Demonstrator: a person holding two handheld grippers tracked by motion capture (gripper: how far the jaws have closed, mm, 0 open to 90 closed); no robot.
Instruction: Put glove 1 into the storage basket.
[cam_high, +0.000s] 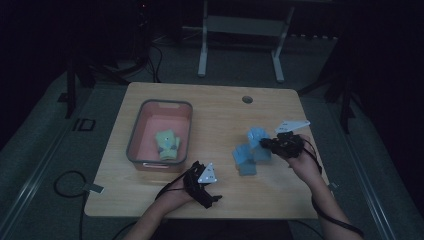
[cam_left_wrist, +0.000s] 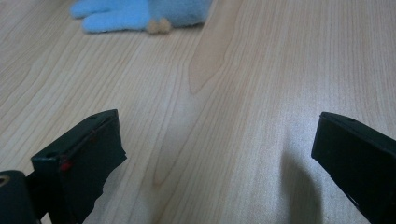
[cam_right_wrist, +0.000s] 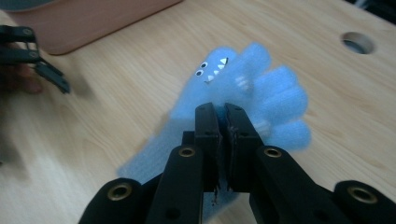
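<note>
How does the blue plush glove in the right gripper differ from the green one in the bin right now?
The blue plush glove is pinched in the shut right gripper over the table; the green glove lies loose in the pink bin. The blue one shows eyes and teeth; no such marks can be made out on the green one. Both look like soft, fingered gloves.

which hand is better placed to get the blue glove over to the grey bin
Right, probably. The right gripper is already shut on the blue glove, so it need only carry it across to the bin. The left gripper rests open on the table near the bin, holding nothing.
</note>
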